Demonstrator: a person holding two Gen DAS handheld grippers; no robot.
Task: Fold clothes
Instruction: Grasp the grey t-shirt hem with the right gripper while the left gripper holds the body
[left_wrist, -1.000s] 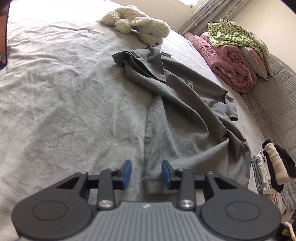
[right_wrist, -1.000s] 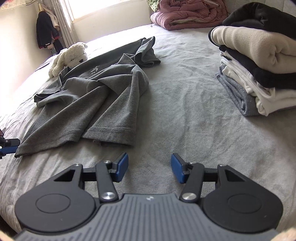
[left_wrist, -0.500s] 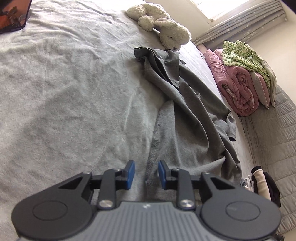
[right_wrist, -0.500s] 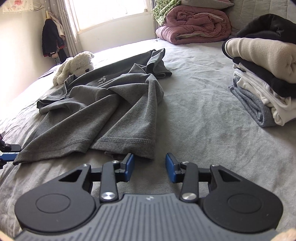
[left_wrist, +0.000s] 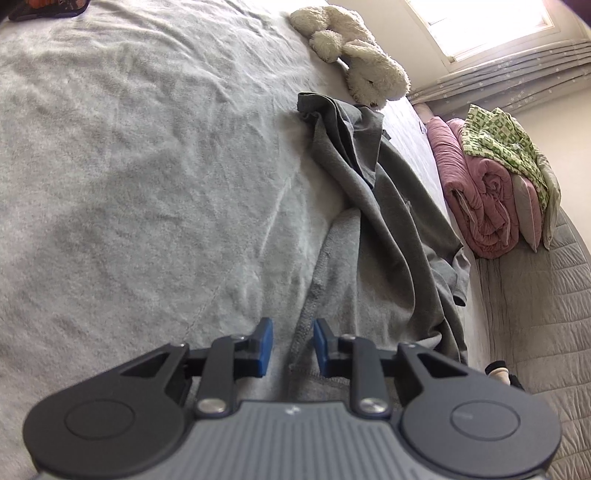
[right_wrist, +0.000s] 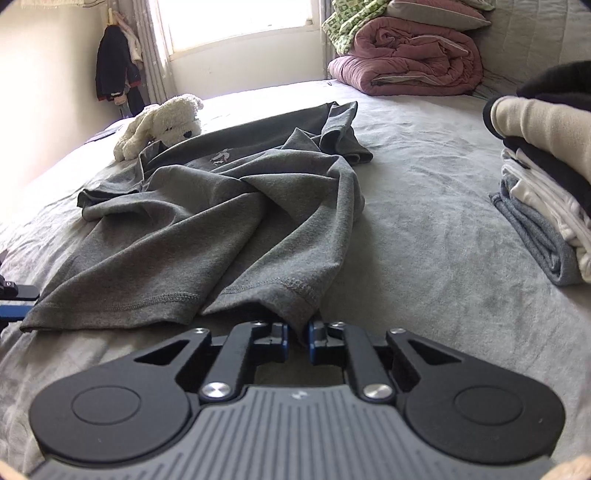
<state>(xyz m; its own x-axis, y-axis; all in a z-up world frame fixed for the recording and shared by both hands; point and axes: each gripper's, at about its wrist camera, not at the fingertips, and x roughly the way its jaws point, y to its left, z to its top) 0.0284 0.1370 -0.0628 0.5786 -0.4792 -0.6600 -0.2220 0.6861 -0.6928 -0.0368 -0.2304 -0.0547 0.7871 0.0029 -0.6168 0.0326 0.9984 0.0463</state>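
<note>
The grey shirt (right_wrist: 221, 221) lies rumpled mid-frame on the bed (right_wrist: 424, 240). The right gripper (right_wrist: 298, 341) has just closed, pinching its hem corner. The left gripper (left_wrist: 291, 347), narrowing, straddles the hem edge, seemingly without pressing. Folded clothes (right_wrist: 546, 206) sit right.

one grey shirt (right_wrist: 236, 221); one plush toy (right_wrist: 159, 125); two claws (right_wrist: 298, 339) (left_wrist: 290, 347)

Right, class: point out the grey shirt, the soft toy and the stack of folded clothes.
grey shirt (right_wrist: 207, 236): right wrist view, on its crumpled middle.
soft toy (right_wrist: 173, 122): right wrist view, on its head.
stack of folded clothes (right_wrist: 543, 206): right wrist view, on its side.
</note>
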